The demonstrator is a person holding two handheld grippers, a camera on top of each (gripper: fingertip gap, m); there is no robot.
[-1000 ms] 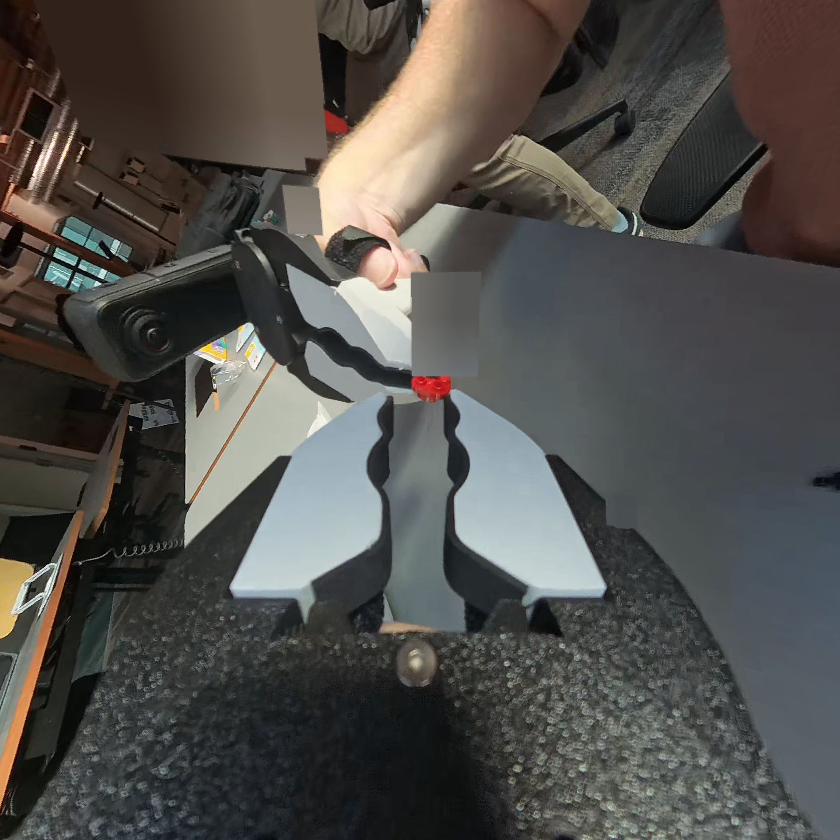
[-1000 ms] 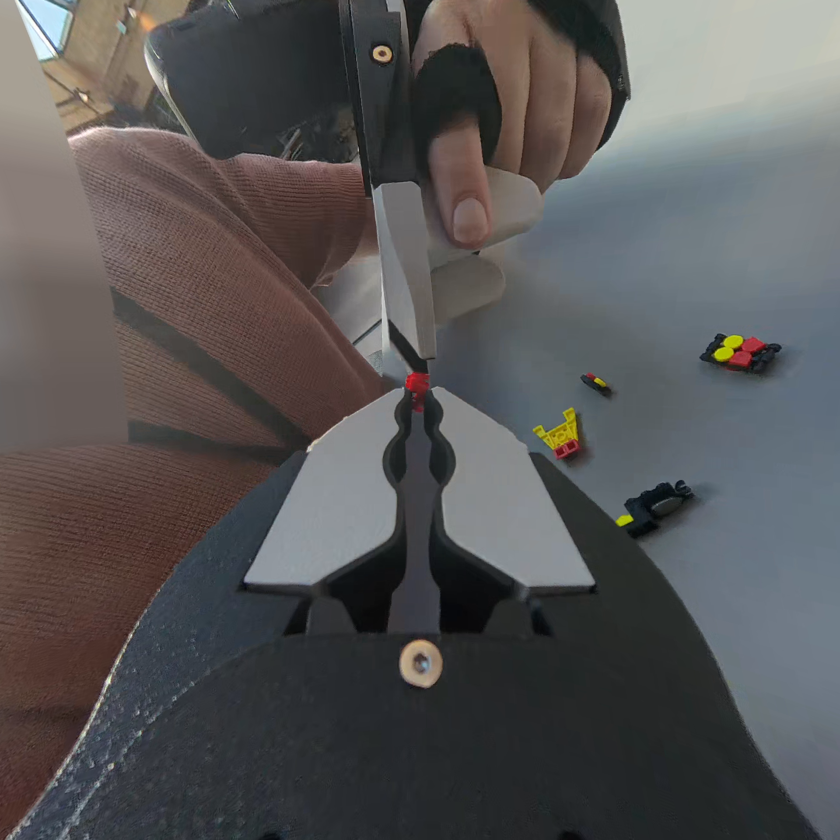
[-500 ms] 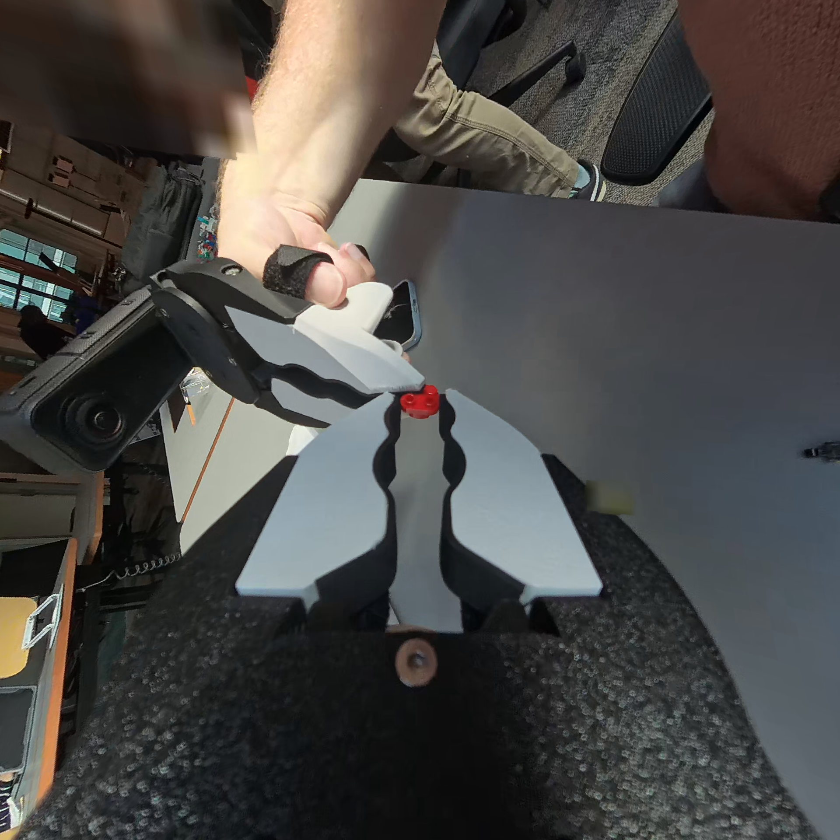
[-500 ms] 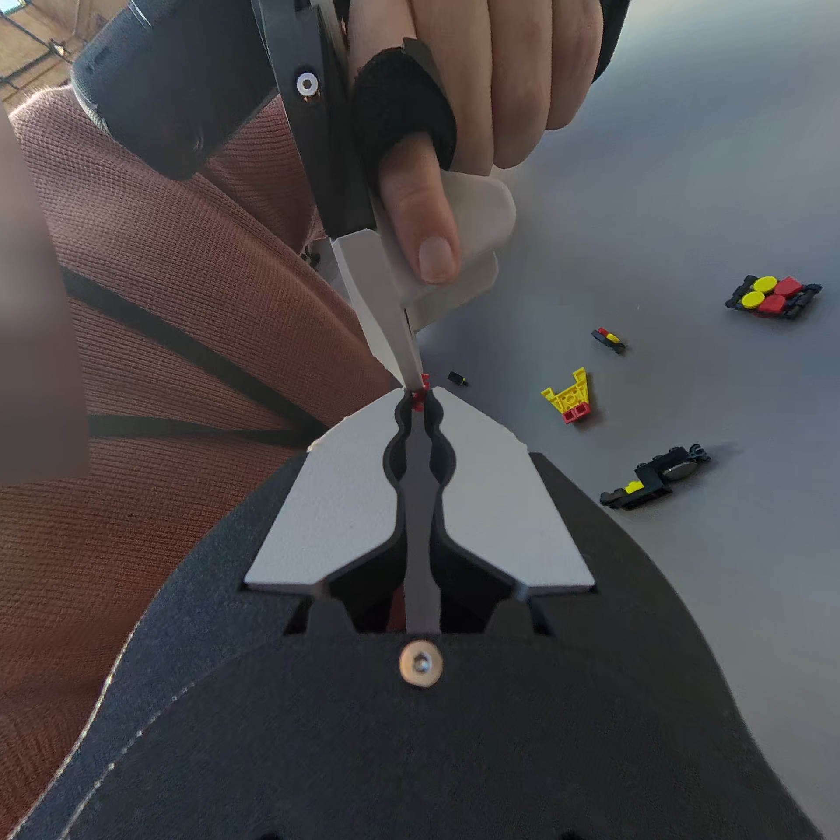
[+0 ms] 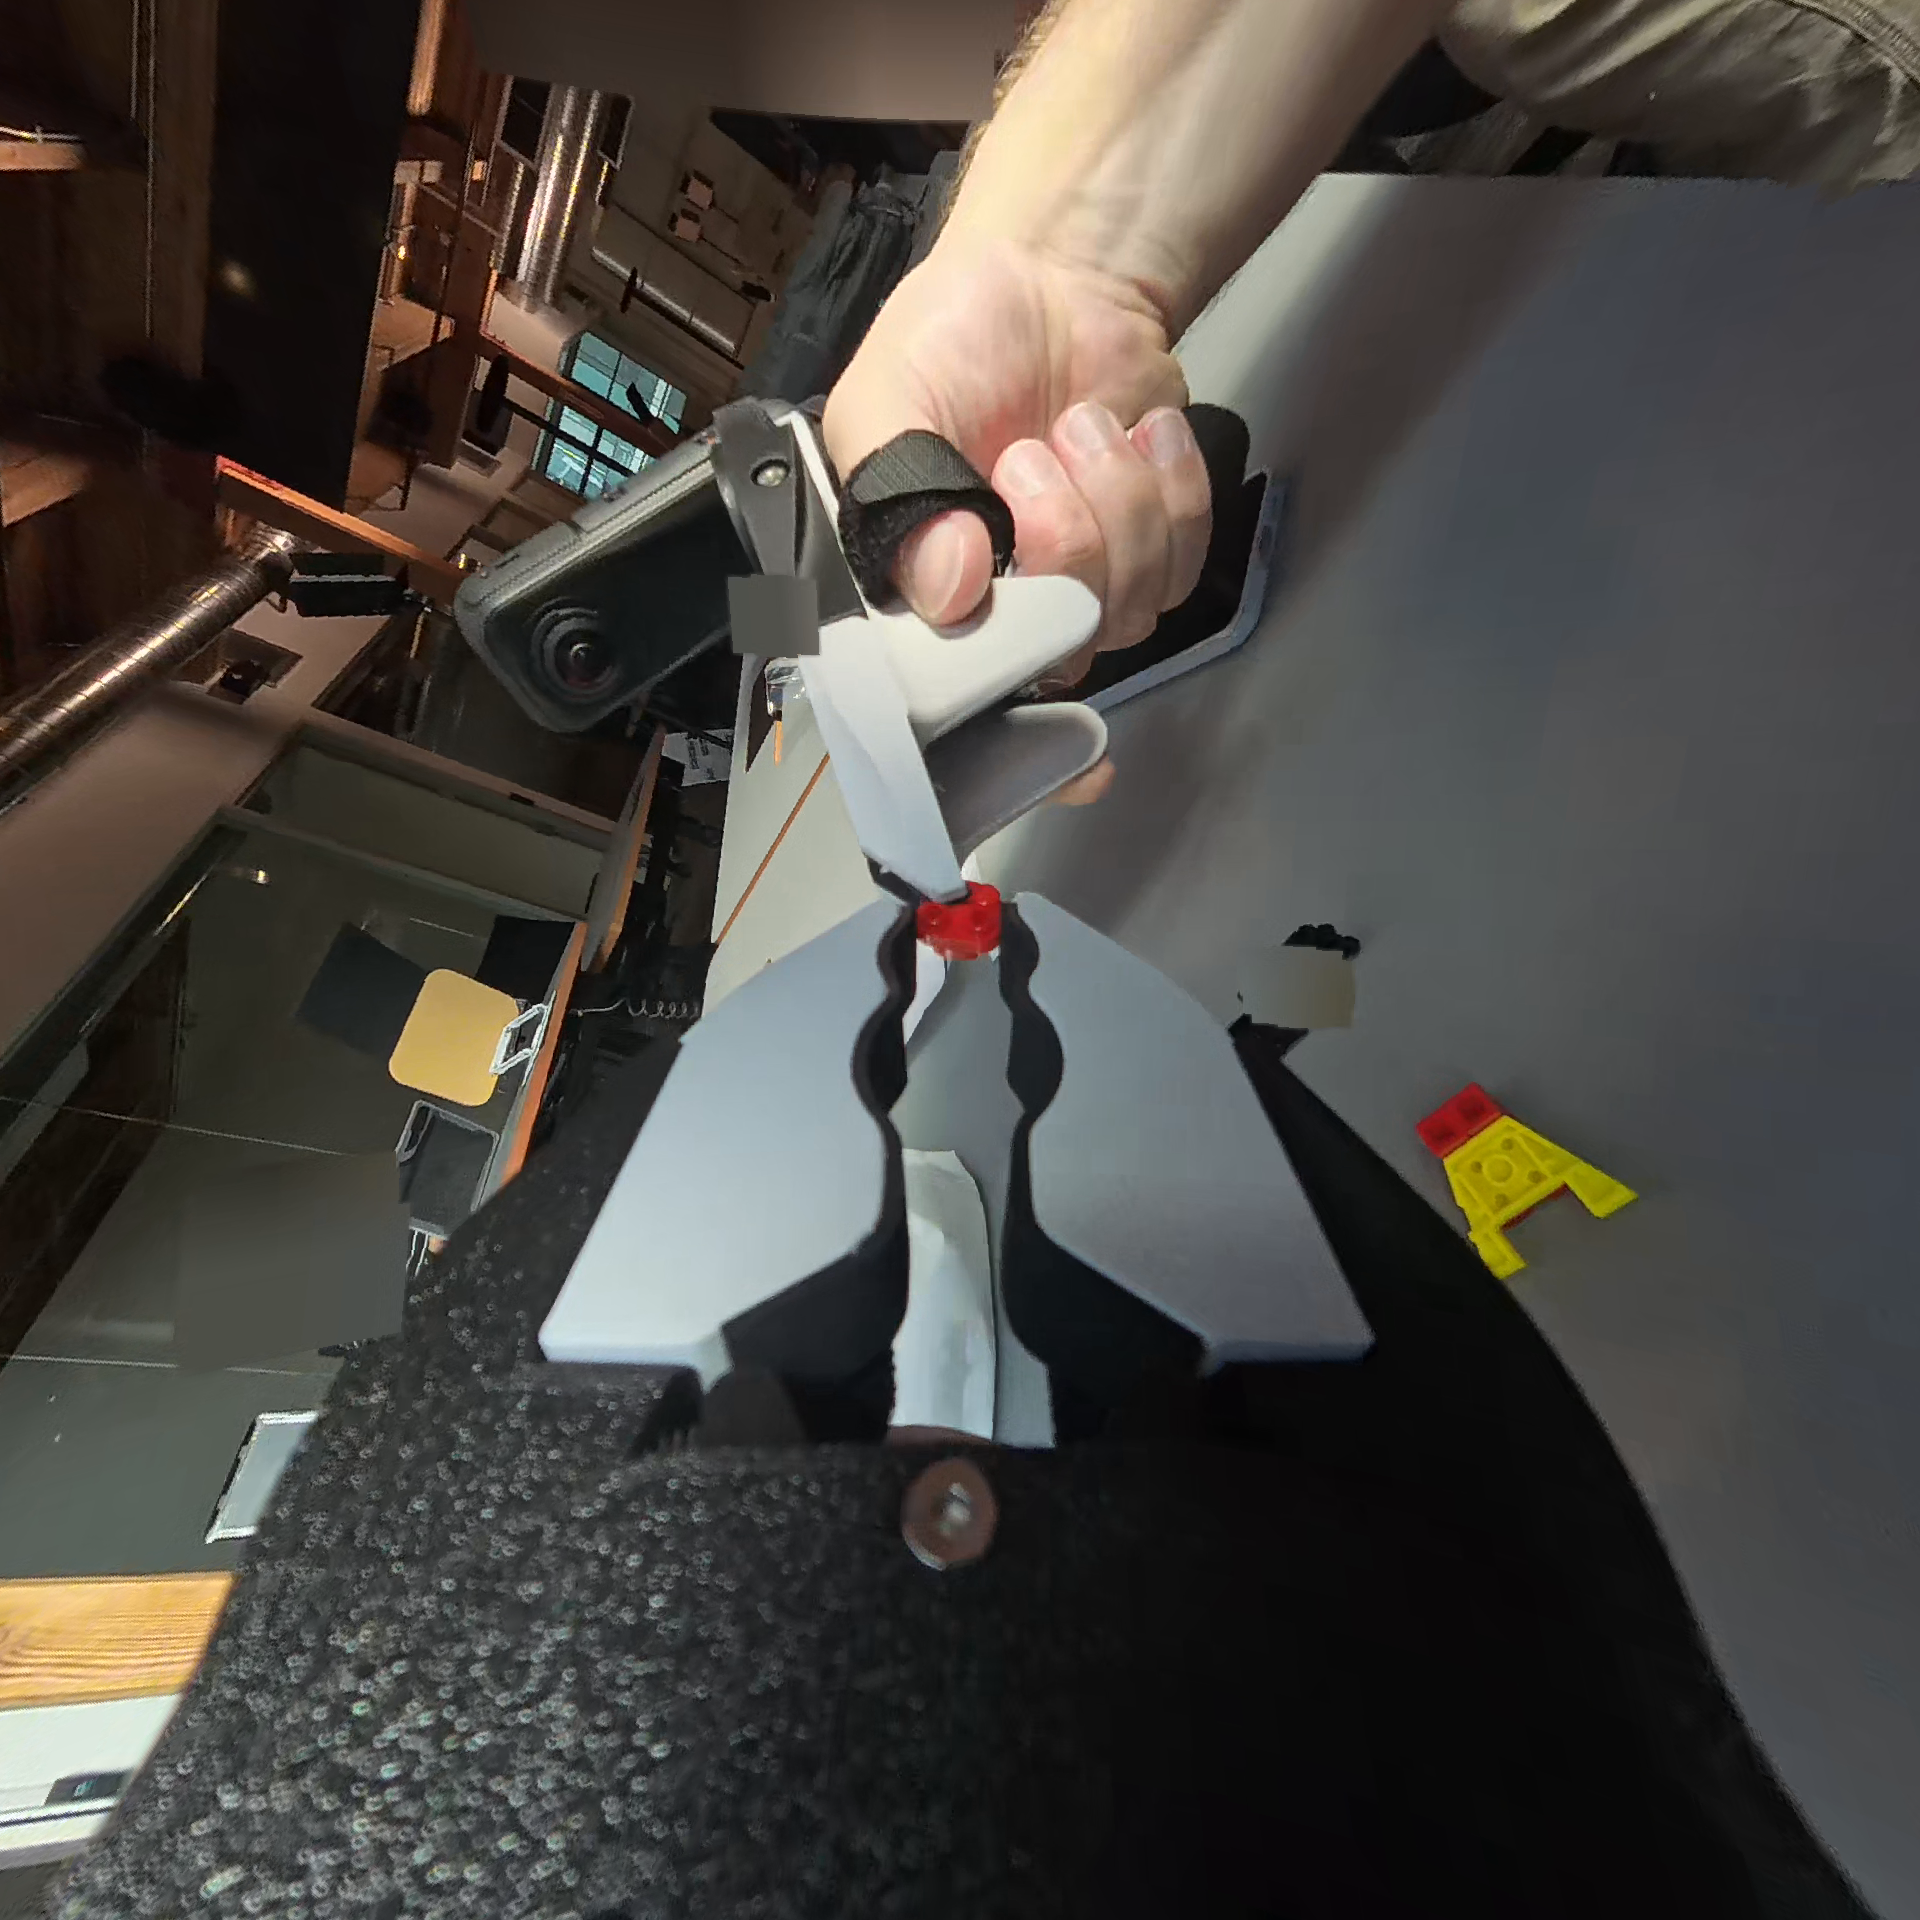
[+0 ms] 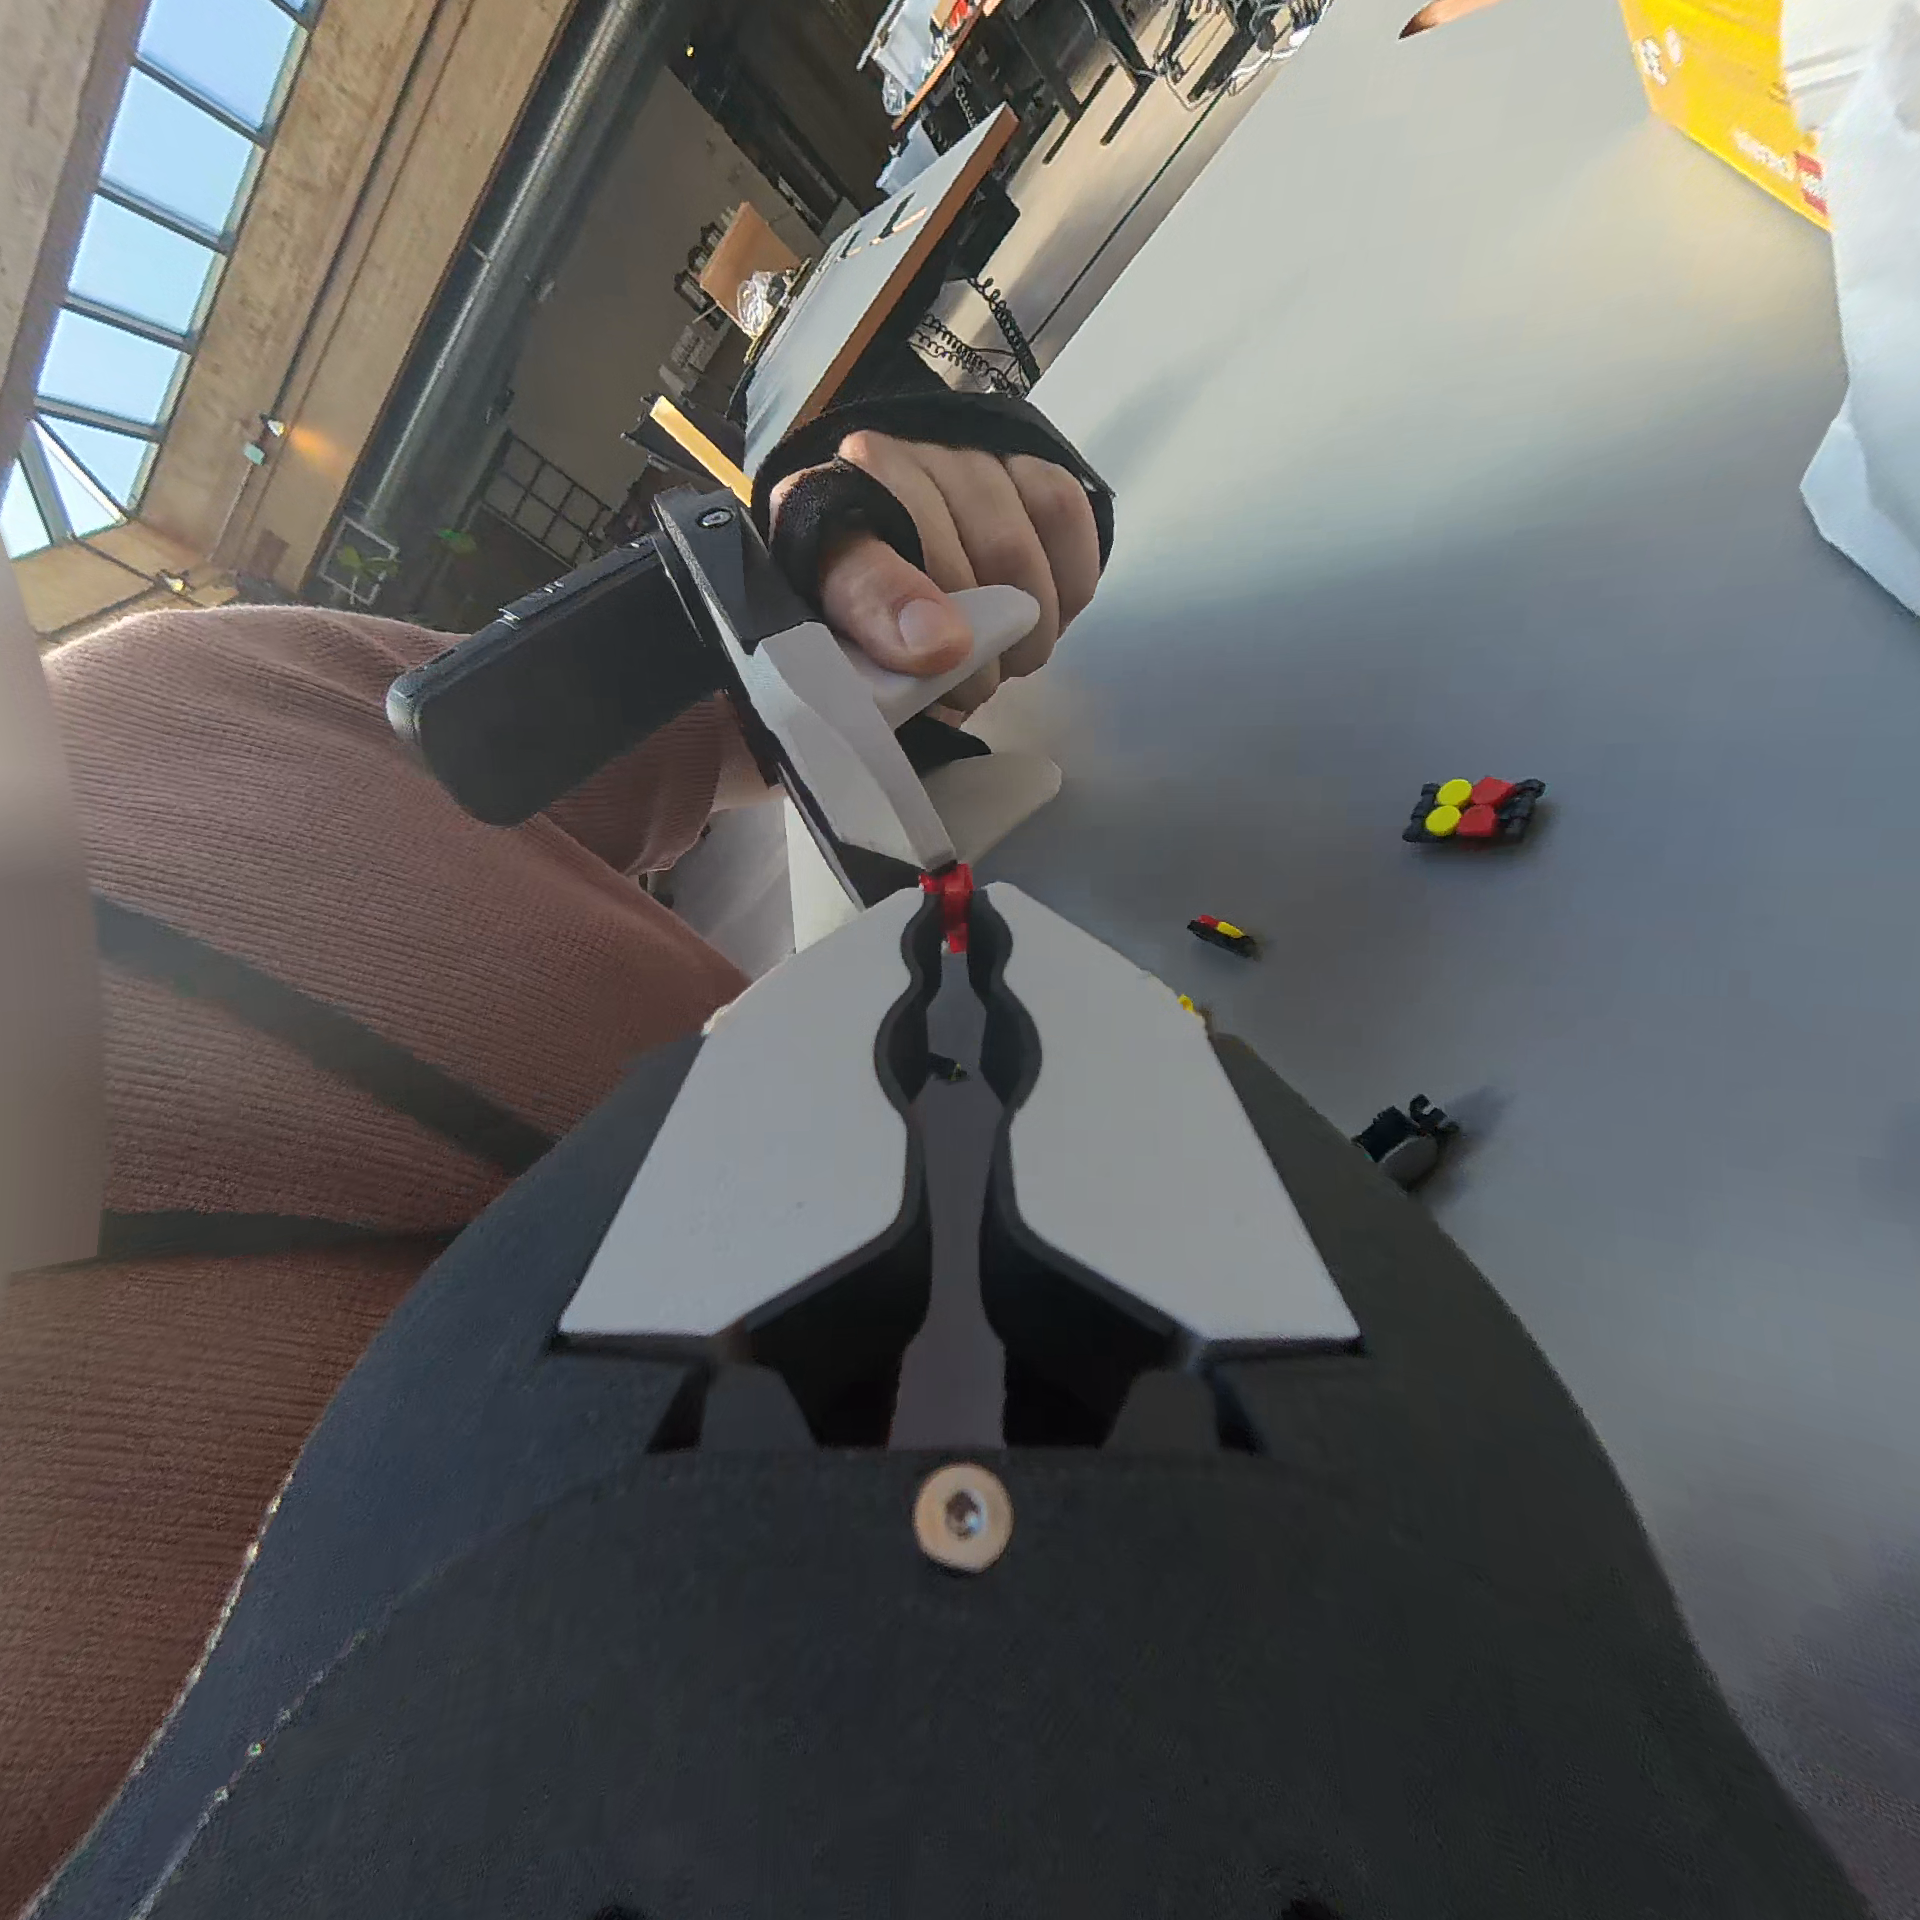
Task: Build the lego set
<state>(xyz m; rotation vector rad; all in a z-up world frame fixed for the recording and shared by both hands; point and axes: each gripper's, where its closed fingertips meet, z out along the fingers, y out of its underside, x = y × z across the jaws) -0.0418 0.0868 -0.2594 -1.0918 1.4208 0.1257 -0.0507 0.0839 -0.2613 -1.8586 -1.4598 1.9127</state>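
Observation:
A small red lego piece (image 5: 958, 925) sits between the fingertips of my left gripper (image 5: 958, 930), whose pads press on its two sides. My right gripper (image 5: 935, 883) comes in from above in that view and its tips meet the same piece. In the right wrist view the red piece (image 6: 954, 906) stands edge-on, pinched between the pads of my right gripper (image 6: 956, 920), and the left gripper's tips (image 6: 935, 854) touch its top. Both grippers hold it above the grey table (image 5: 1610, 623).
A yellow wedge with a red brick (image 5: 1507, 1174) lies on the table to the right. A black, yellow and red assembly (image 6: 1470, 810), a small black-red-yellow piece (image 6: 1221, 932) and a black piece (image 6: 1408, 1138) lie farther right. A white bag (image 6: 1870, 416) and a yellow box (image 6: 1714, 94) stand at the back. My left and right fingertips are right by each other.
My left pads have come together on the red piece that my right gripper kept holding. Both grippers have tilted and turned together above the table.

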